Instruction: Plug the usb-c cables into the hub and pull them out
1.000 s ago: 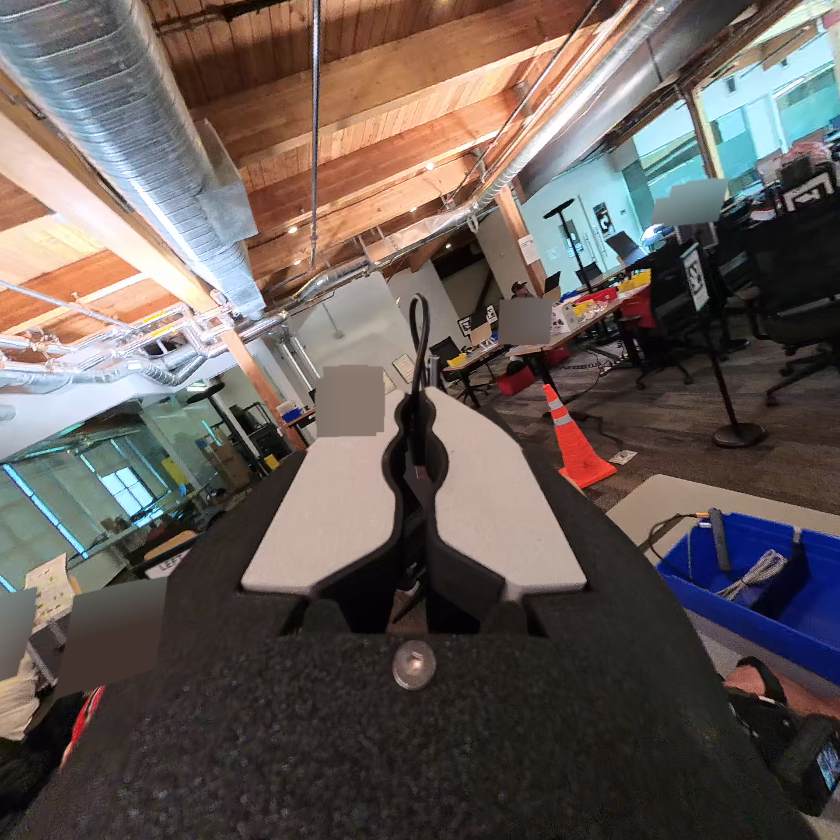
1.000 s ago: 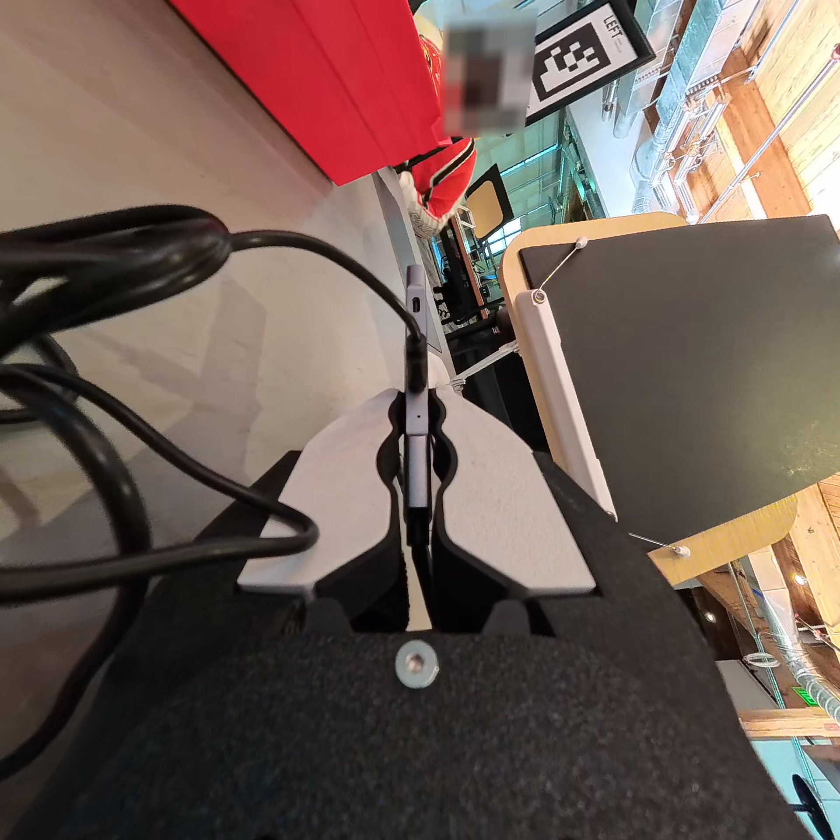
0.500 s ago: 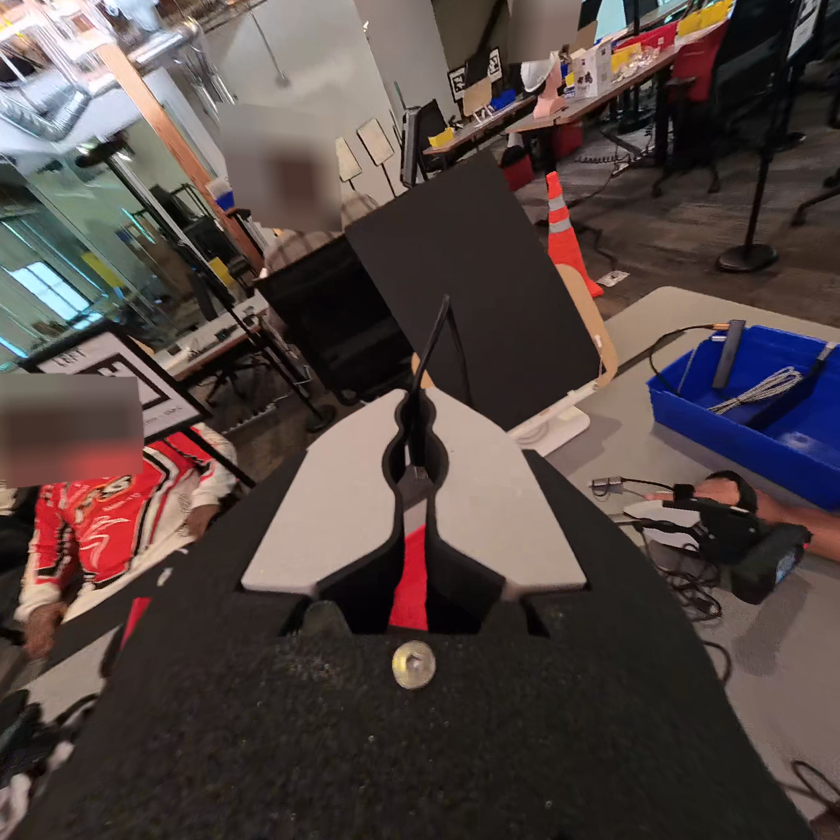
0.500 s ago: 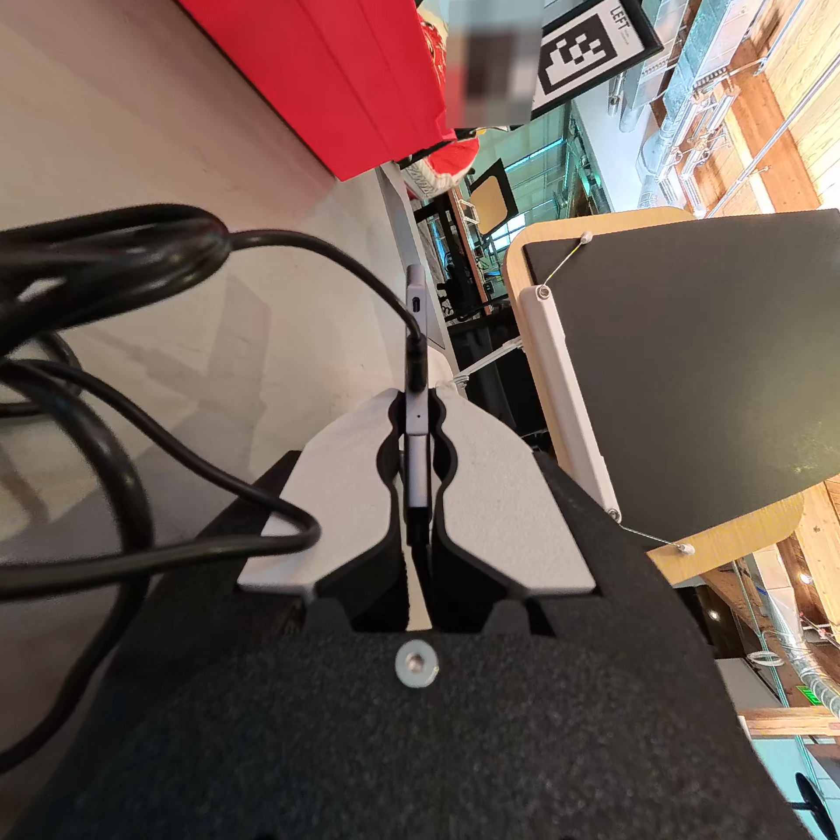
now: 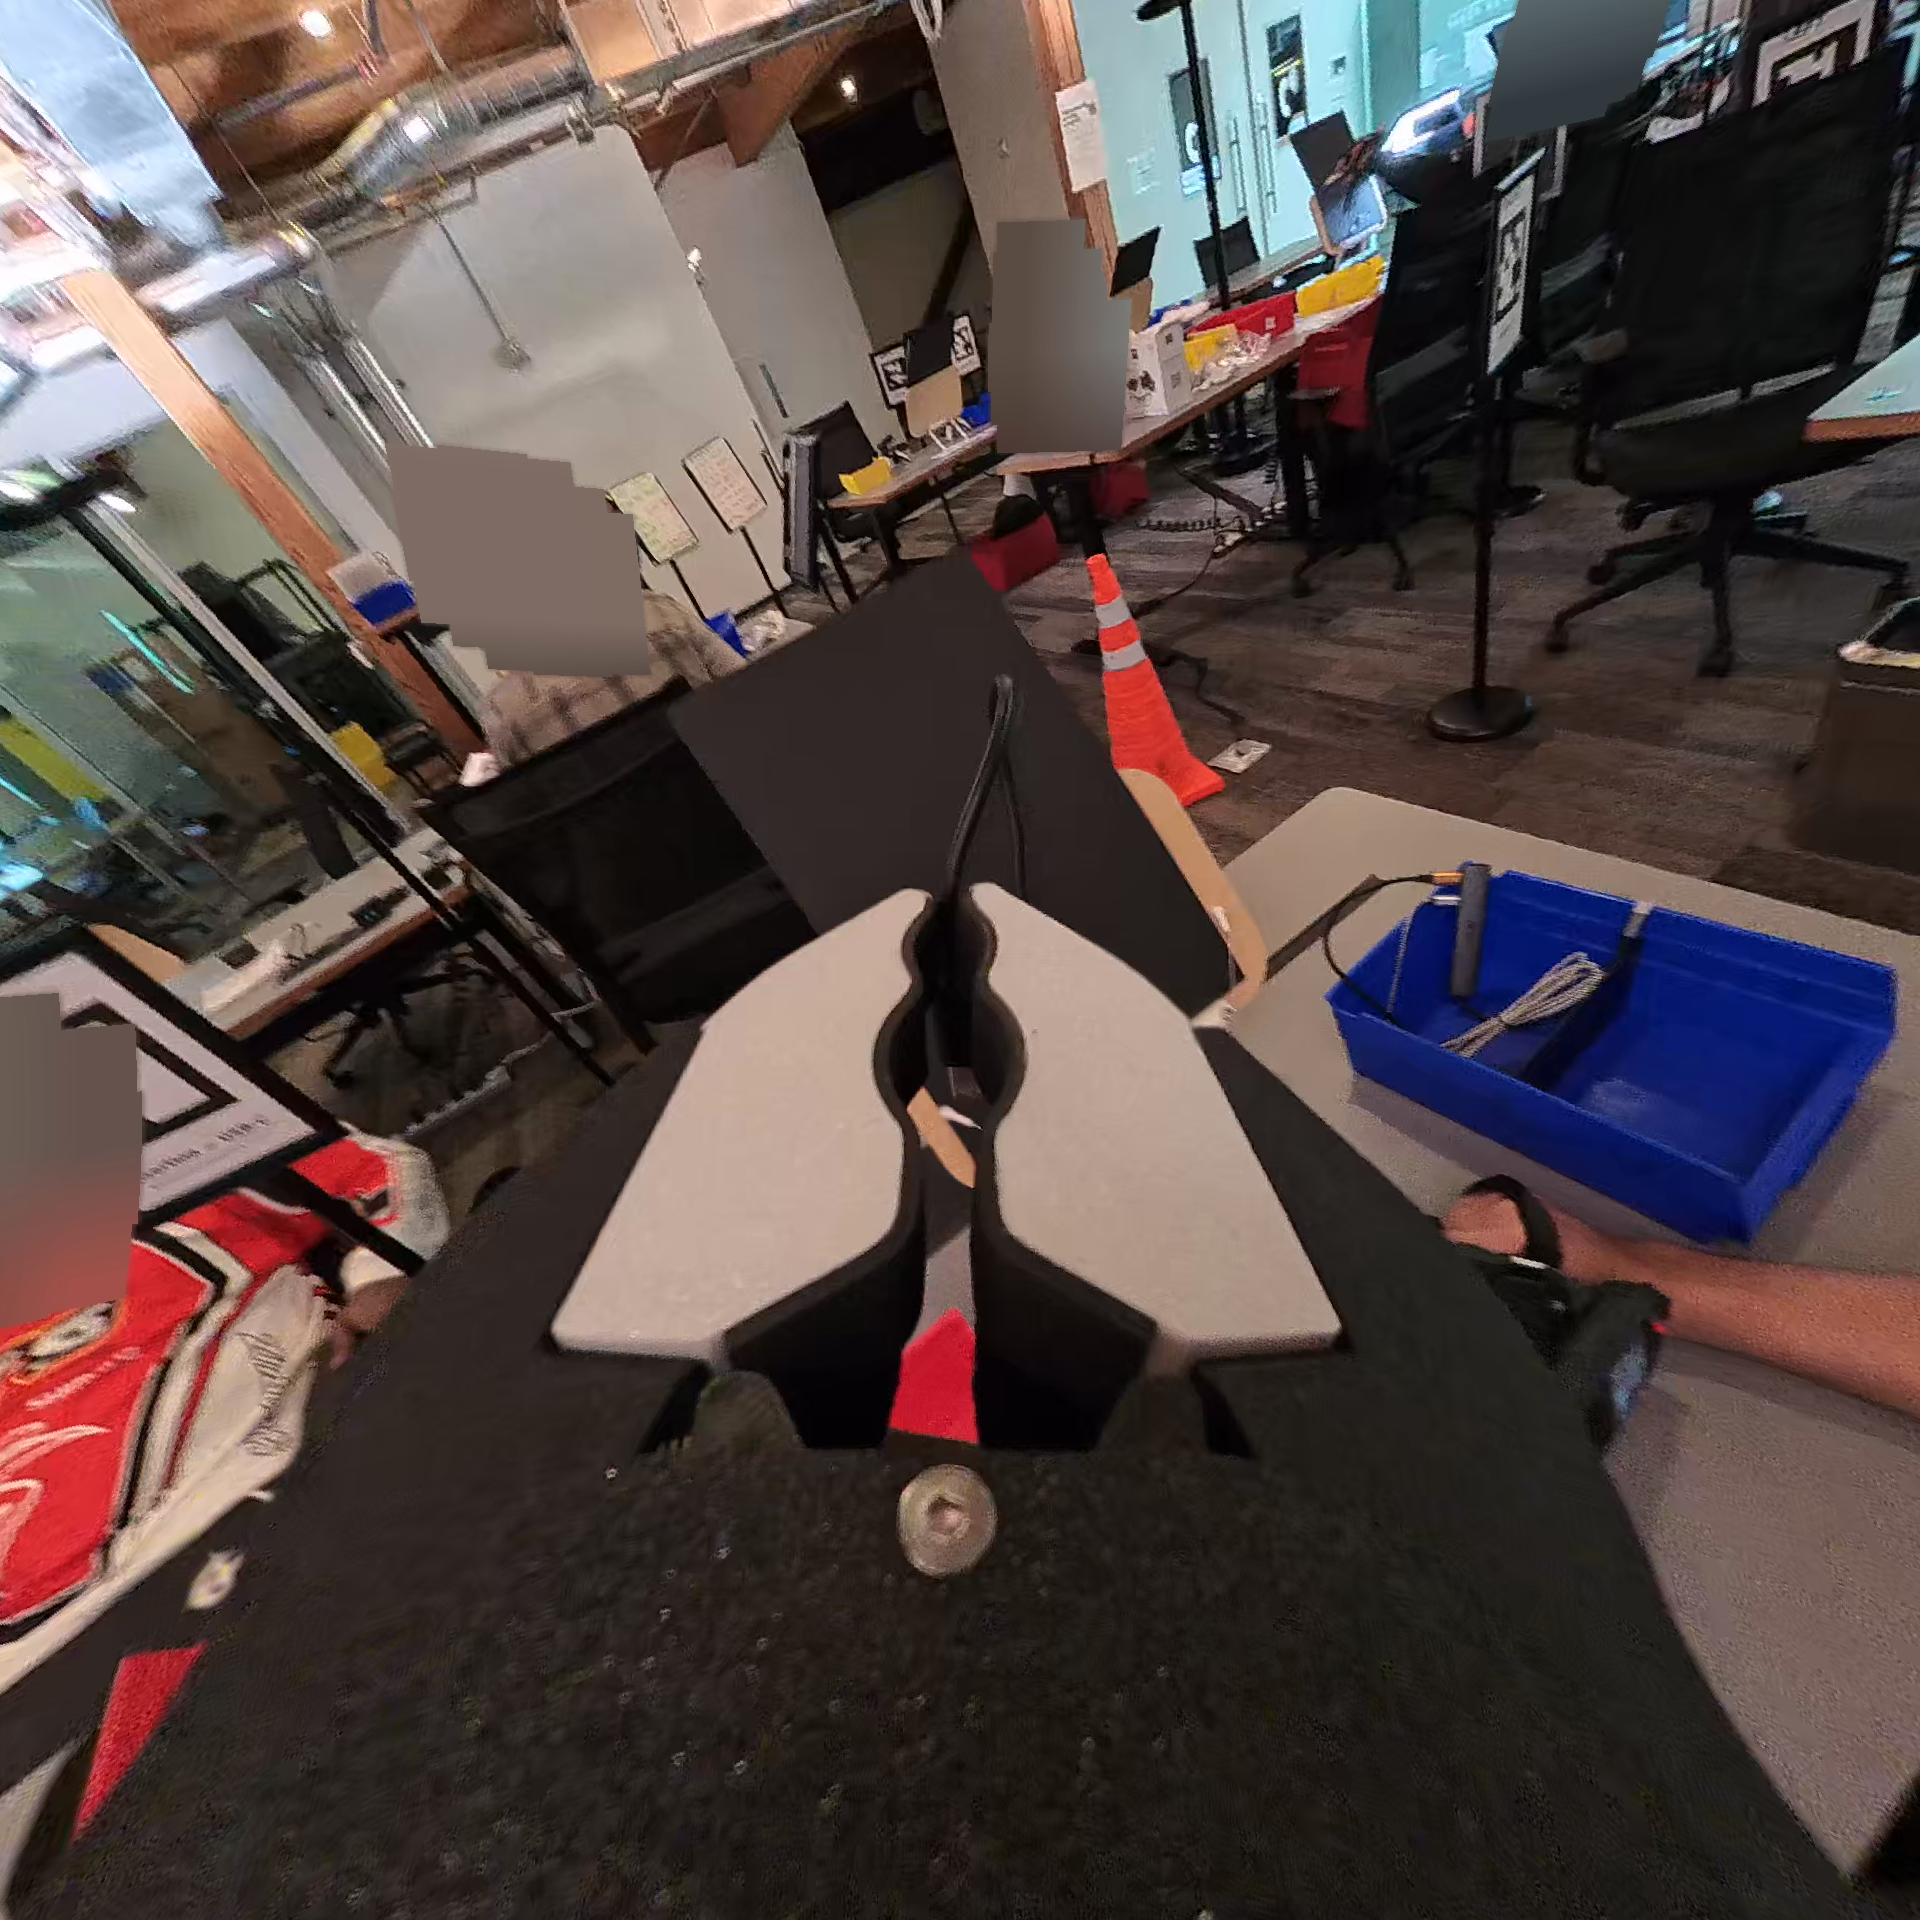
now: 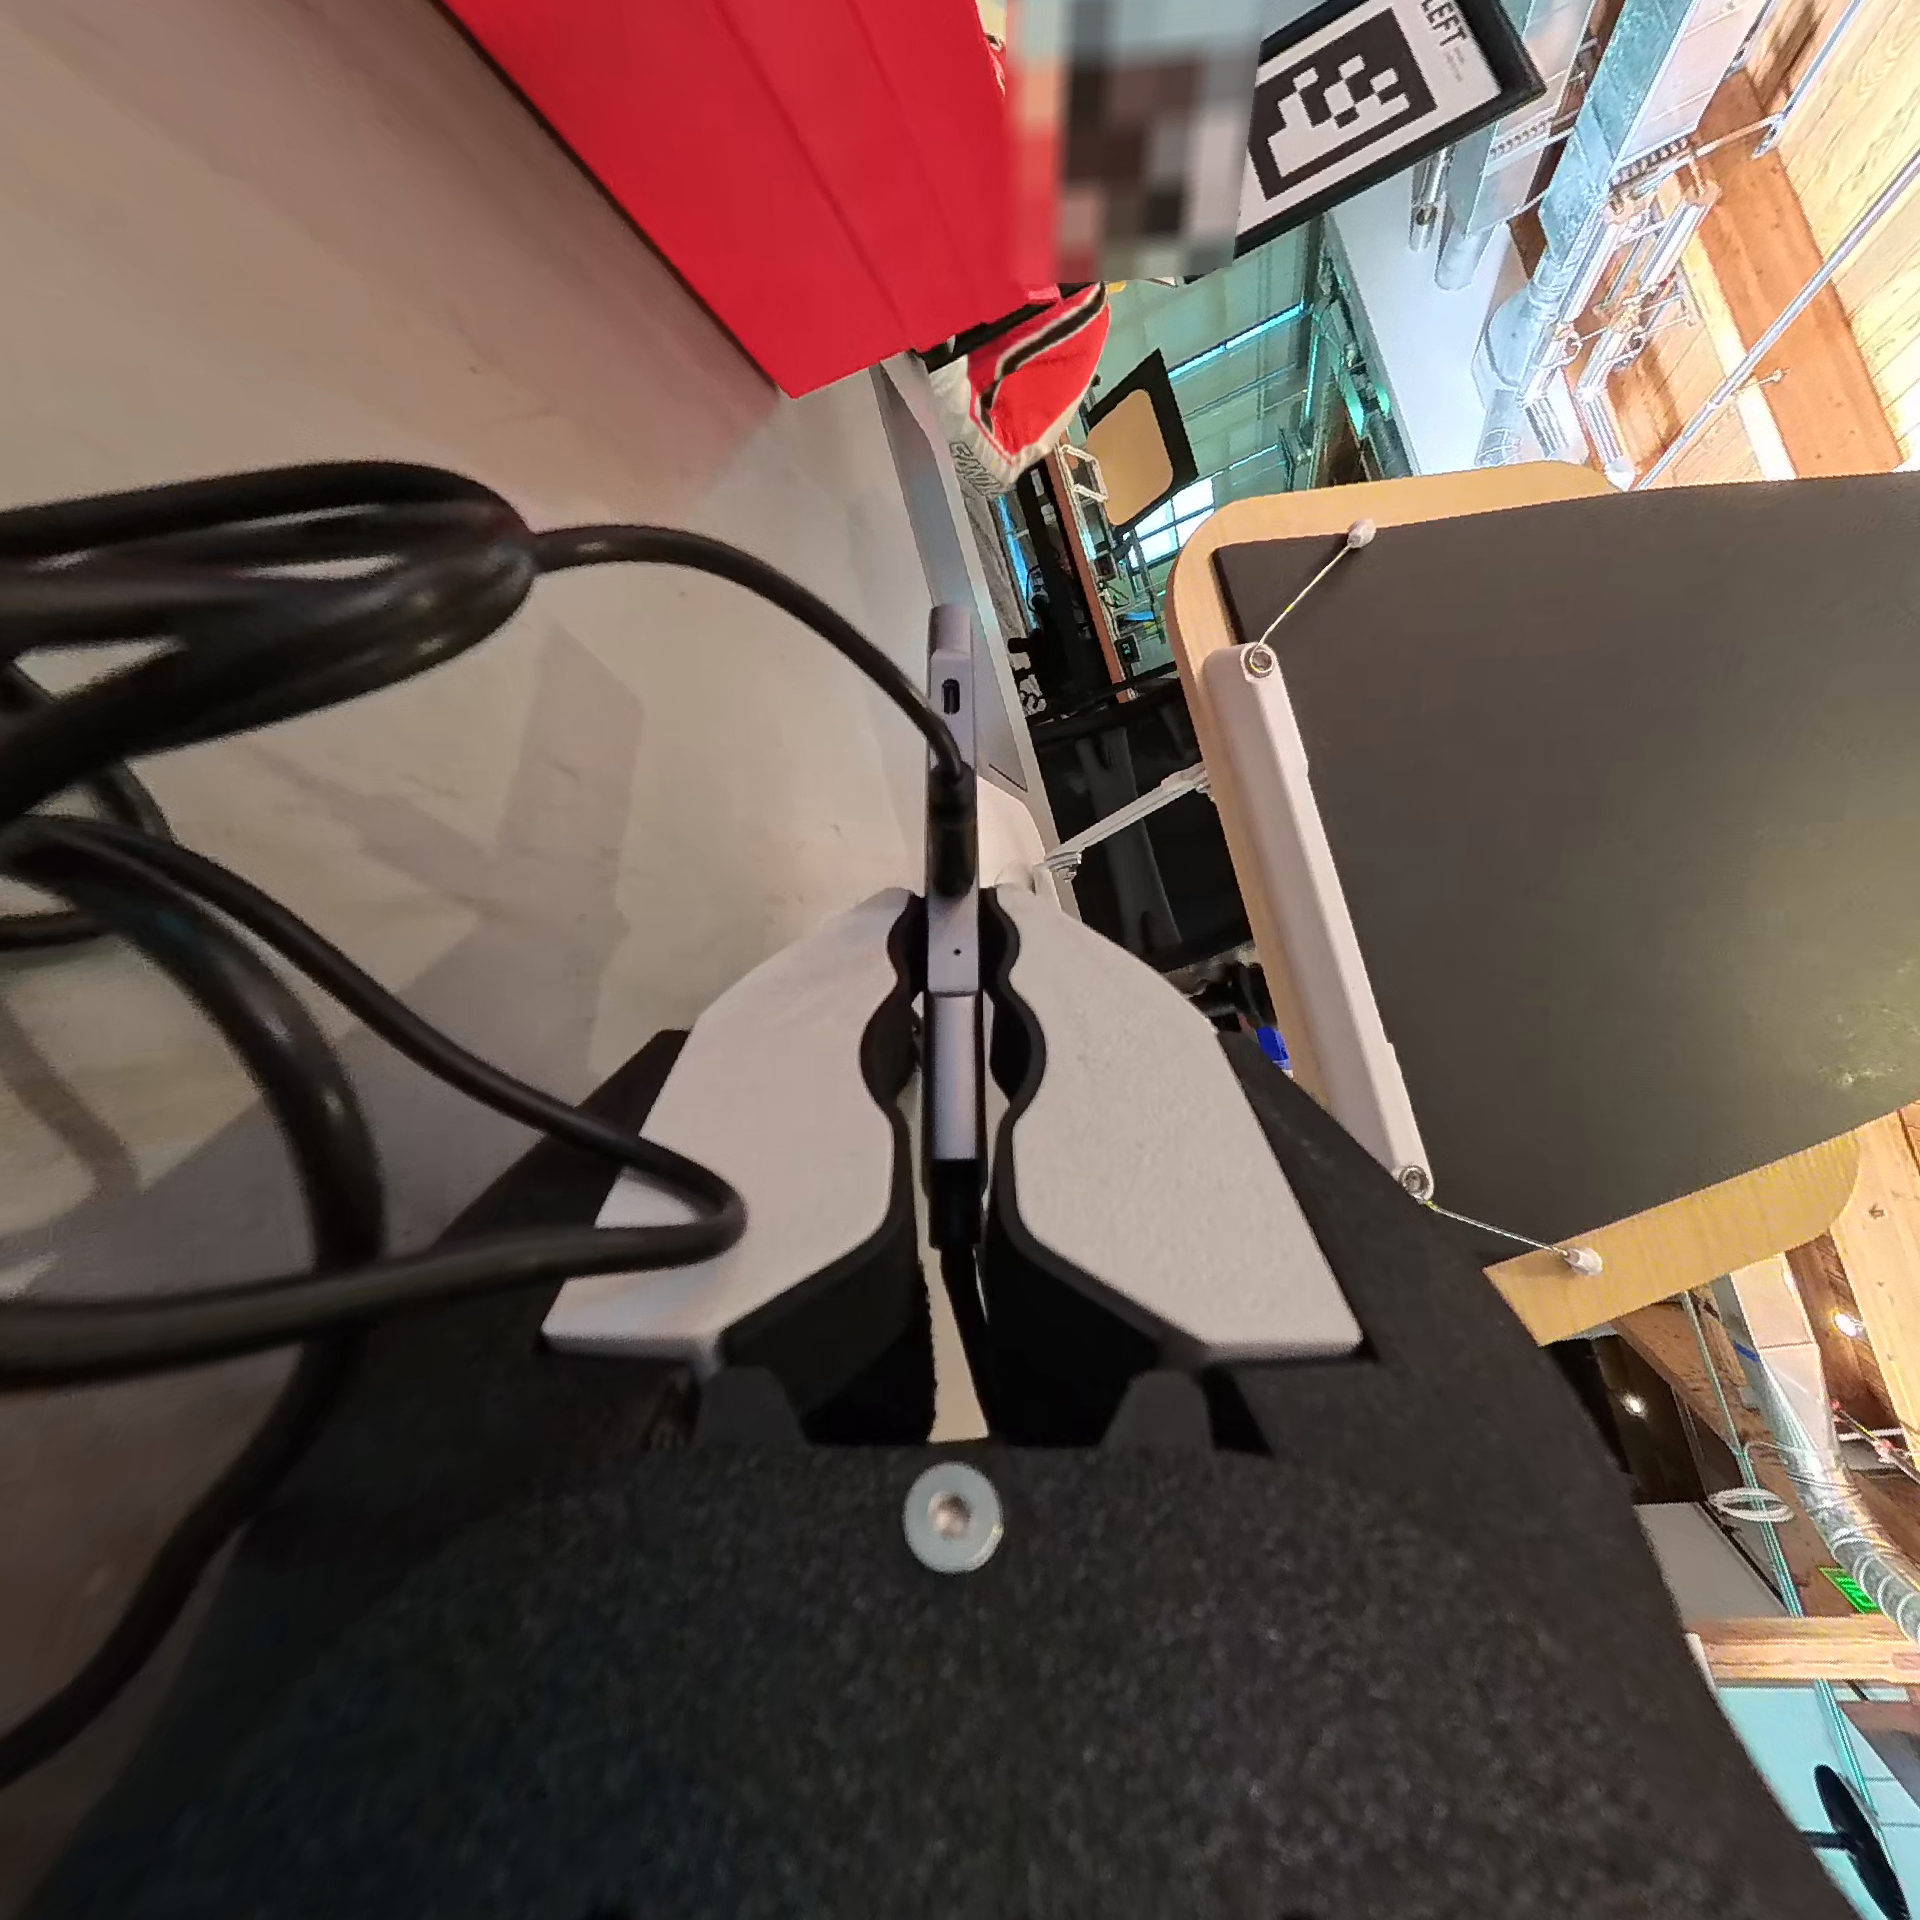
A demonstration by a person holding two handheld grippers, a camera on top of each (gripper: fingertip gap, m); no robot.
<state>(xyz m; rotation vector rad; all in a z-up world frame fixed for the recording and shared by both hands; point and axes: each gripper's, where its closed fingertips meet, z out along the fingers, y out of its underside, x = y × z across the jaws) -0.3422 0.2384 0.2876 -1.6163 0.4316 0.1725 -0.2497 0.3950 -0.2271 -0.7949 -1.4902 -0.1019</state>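
Clamping the slim grey hub (image 6: 952,997) edge-on, right gripper (image 6: 951,914) fingers closed tight around it above the pale bench (image 6: 416,582), with one black cable (image 6: 582,1101) already seated in a side port and an empty port showing farther along the edge. Pinching a second black usb-c cable (image 5: 977,800) just behind its metal plug (image 5: 961,1081), left gripper (image 5: 948,914) fingers nearly shut, raised over the room and well apart from the hub. Judging from this: one plugged, this one yet to go in, all pulling out left.
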